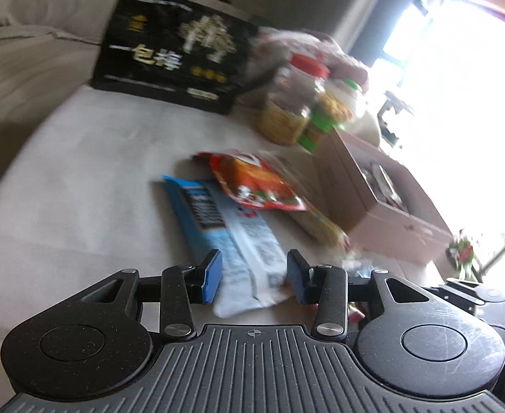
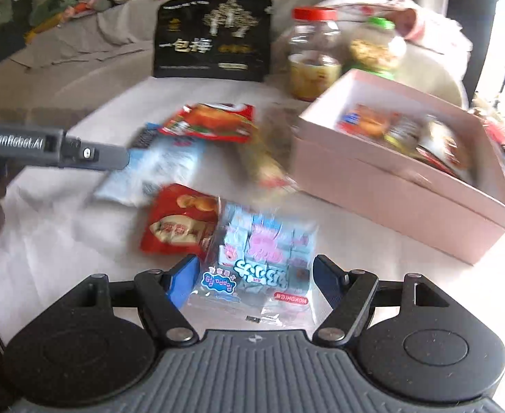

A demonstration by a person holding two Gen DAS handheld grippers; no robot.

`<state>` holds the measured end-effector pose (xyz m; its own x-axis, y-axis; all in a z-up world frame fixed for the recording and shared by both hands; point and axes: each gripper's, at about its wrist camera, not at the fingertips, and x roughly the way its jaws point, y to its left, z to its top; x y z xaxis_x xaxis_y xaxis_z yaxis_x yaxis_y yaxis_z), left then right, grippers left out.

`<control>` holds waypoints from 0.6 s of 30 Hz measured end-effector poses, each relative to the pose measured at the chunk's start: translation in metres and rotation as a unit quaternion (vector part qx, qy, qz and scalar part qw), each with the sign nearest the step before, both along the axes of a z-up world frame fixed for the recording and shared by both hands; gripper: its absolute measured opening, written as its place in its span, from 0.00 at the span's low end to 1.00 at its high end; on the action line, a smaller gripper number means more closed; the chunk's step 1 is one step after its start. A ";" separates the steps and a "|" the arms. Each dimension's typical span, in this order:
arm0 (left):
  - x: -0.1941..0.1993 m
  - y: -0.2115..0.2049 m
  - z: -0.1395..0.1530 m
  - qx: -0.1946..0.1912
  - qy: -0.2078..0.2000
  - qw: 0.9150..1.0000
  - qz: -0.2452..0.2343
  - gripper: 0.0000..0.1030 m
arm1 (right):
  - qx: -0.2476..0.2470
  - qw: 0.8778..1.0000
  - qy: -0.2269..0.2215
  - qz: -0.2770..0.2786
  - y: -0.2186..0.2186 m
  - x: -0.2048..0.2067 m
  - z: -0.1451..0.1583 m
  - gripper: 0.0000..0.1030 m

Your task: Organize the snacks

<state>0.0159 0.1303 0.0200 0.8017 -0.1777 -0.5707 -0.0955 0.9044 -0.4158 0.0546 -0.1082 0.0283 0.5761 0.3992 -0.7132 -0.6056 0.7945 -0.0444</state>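
The left gripper (image 1: 254, 280) has its blue pads spread apart, straddling the near white end of a long blue-and-white snack packet (image 1: 230, 237) that lies flat on the white cloth-covered table (image 1: 80, 179); neither pad is pressed against it, so it has hold of nothing. Just beyond, a red-orange snack bag (image 1: 256, 182) overlaps the packet's far right side, and a yellowish packet (image 1: 321, 225) runs along its right, ending near the pink box (image 1: 366, 206). The right gripper (image 2: 252, 280) is likewise wide open and holds nothing, its fingers to either side of a clear Peppa Pig candy bag (image 2: 263, 258) resting on the table. Touching that bag's left edge is a red chip bag (image 2: 180, 223). Farther off lies the blue-and-white packet, with the left gripper's grey body reaching over it from the left. To the right stands the open pink box, already holding several snacks (image 2: 404, 134). At the far side of the table a black pouch with gold lettering (image 2: 214, 39) stands upright, and right of it a red-lidded jar (image 2: 312, 55) and a green-lidded jar (image 2: 376, 48) sit side by side.
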 end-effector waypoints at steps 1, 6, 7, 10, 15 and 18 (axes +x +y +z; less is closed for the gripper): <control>0.002 -0.006 0.000 0.005 0.002 1.000 -0.007 0.45 | 0.002 1.000 0.001 -0.001 -0.007 -0.003 0.000 0.74; 0.013 -0.039 0.002 0.050 0.011 0.997 -0.054 0.45 | 0.043 0.999 -0.002 -0.031 -0.039 -0.006 0.008 0.83; 0.016 -0.046 0.003 0.061 0.012 0.996 -0.065 0.45 | 0.045 0.998 -0.003 -0.041 -0.043 -0.004 0.008 0.83; 0.022 -0.064 0.002 0.087 0.018 0.992 -0.092 0.45 | 0.036 0.997 -0.005 -0.070 -0.050 0.004 0.000 0.84; 0.031 -0.078 0.002 0.124 0.024 0.987 -0.095 0.45 | 0.035 0.994 -0.007 -0.105 -0.061 0.012 -0.010 0.86; 0.037 -0.079 0.002 0.128 0.027 0.987 -0.094 0.45 | 0.045 0.994 -0.007 -0.104 -0.065 0.012 -0.012 0.87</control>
<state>0.0529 0.0510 0.0220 0.7356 -0.1649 -0.6570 0.0691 0.9831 -0.1694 0.0665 -0.1734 0.0161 0.6624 0.3327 -0.6713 -0.4286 0.9032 0.0247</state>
